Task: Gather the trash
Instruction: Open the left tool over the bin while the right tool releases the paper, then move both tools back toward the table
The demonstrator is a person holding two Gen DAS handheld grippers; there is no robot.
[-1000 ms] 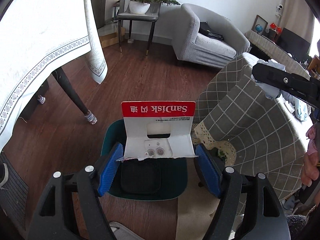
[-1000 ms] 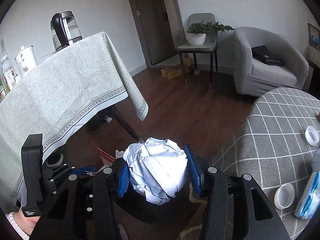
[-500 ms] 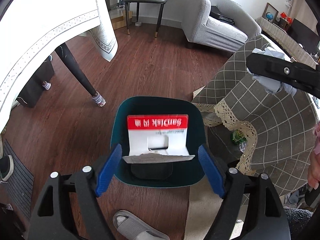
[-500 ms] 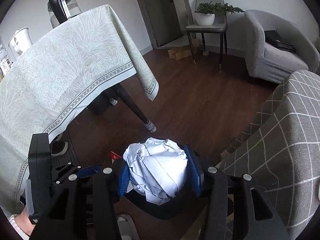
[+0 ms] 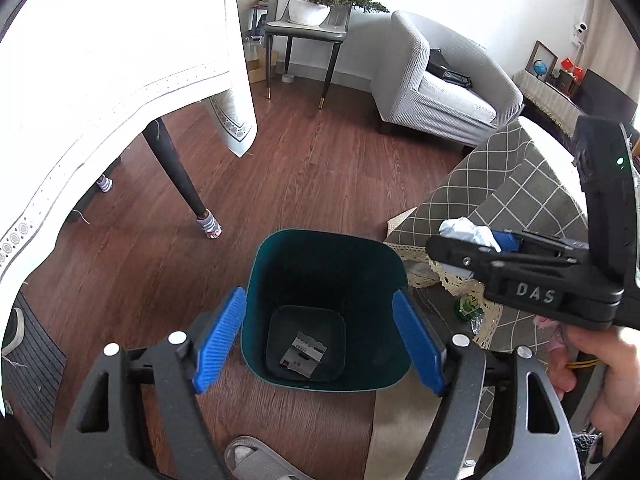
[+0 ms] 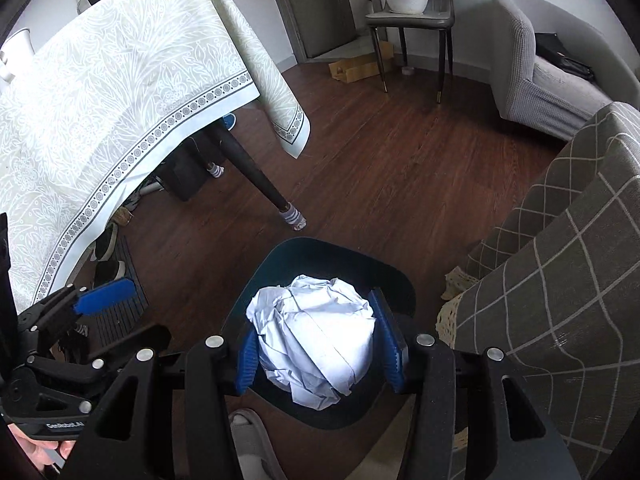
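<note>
A dark green bin [image 5: 280,280] stands on the wood floor, right below my left gripper [image 5: 318,295]. Its jaws are closing with nothing between the blue pads. A red and white card package [image 5: 303,354] lies flat on the bin's bottom. My right gripper [image 6: 314,316] is shut on a crumpled ball of white paper [image 6: 316,332] and hangs over the bin's mouth [image 6: 384,276]. In the left wrist view that paper ball [image 5: 466,230] shows at the right, above the bin's rim. My left gripper's blue pad [image 6: 106,291] shows at the left of the right wrist view.
A table with a pale patterned cloth [image 6: 120,100] overhangs at the left, its dark leg [image 5: 180,184] near the bin. A grey checked cloth [image 6: 560,280] hangs close on the right. A grey slipper [image 5: 256,460] lies by the bin. An armchair [image 5: 440,92] stands behind.
The card package left my left gripper's pads and dropped to the bin's bottom. My right gripper came down with the paper ball and now hangs over the bin.
</note>
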